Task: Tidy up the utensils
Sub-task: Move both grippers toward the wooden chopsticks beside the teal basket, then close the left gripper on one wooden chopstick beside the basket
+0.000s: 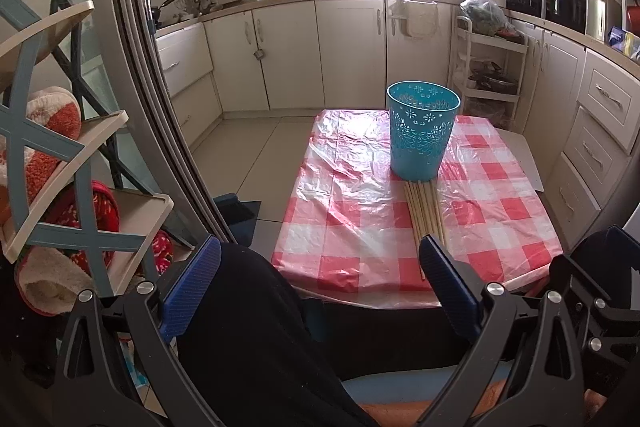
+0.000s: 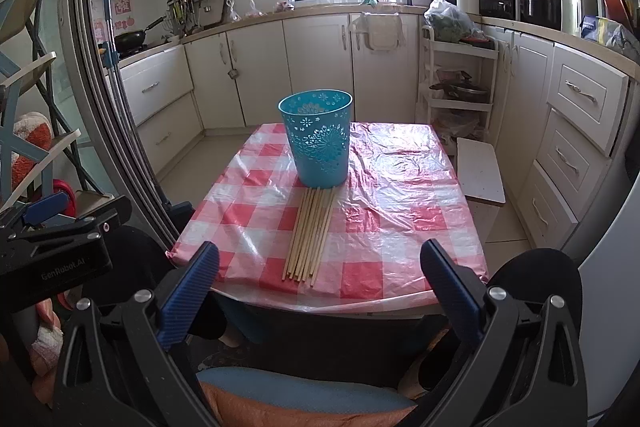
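Right wrist view: right gripper spread wide, holding nothing; left gripper likewise. Chopsticks lie bundled, touching blue basket on checkered table.

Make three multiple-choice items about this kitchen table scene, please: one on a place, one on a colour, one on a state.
1. Where do the chopsticks lie?
A. inside the bucket
B. on the tablecloth, between the bucket and the near table edge
C. on the floor

2. What colour is the perforated bucket?
A. turquoise blue
B. yellow
C. black

3. How do the jaws of the right gripper stand?
A. shut on a chopstick
B. shut on nothing
C. wide open, holding nothing

Answers:
1 B: the bundle rests flat on the checked tablecloth, its far ends at the bucket's base.
2 A: its wall is turquoise in both views.
3 C: the blue pads stand far apart with nothing between them.
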`<move>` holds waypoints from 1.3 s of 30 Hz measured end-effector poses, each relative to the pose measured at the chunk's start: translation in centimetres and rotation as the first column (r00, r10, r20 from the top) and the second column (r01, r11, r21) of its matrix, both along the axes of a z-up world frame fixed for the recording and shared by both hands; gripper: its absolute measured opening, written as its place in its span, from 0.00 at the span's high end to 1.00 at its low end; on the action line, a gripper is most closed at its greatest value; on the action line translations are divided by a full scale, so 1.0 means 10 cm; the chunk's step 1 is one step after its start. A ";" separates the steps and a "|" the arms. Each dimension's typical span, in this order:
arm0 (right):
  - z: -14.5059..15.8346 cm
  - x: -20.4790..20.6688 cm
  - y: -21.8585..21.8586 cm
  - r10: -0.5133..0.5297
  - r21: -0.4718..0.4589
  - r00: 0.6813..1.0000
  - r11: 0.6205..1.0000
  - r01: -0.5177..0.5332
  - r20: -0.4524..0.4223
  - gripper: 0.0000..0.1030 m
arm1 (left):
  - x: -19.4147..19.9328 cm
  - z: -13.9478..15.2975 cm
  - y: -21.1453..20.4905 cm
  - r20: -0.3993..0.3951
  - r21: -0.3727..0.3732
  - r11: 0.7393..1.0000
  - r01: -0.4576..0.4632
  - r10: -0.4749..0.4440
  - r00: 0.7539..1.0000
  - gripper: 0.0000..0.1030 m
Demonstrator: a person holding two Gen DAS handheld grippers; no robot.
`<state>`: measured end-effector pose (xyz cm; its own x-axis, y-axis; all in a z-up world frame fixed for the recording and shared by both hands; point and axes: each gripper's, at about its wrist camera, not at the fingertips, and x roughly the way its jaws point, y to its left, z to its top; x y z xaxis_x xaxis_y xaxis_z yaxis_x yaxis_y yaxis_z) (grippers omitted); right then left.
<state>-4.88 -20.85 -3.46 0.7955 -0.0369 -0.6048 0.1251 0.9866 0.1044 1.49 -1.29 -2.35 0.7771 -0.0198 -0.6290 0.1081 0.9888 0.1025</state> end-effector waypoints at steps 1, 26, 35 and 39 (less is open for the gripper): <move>-0.01 0.02 -0.01 -0.001 0.000 1.000 1.000 0.001 -0.002 0.06 | 0.02 -0.02 -0.01 -0.005 0.005 1.000 0.002 -0.002 1.000 0.07; -0.55 1.00 -0.41 -0.042 0.040 0.995 0.998 0.046 -0.090 0.06 | 0.76 -0.65 -0.09 -0.167 -0.007 1.000 0.007 -0.008 0.986 0.07; -1.07 1.70 -0.49 0.034 0.105 0.977 0.994 -0.012 -0.211 0.61 | 1.12 -0.87 -0.09 -0.246 -0.066 0.998 0.001 -0.017 0.969 0.07; -1.25 1.90 -0.54 0.058 0.153 0.965 0.988 -0.019 -0.256 0.71 | 1.27 -0.96 -0.11 -0.268 -0.073 0.997 -0.008 -0.012 0.963 0.07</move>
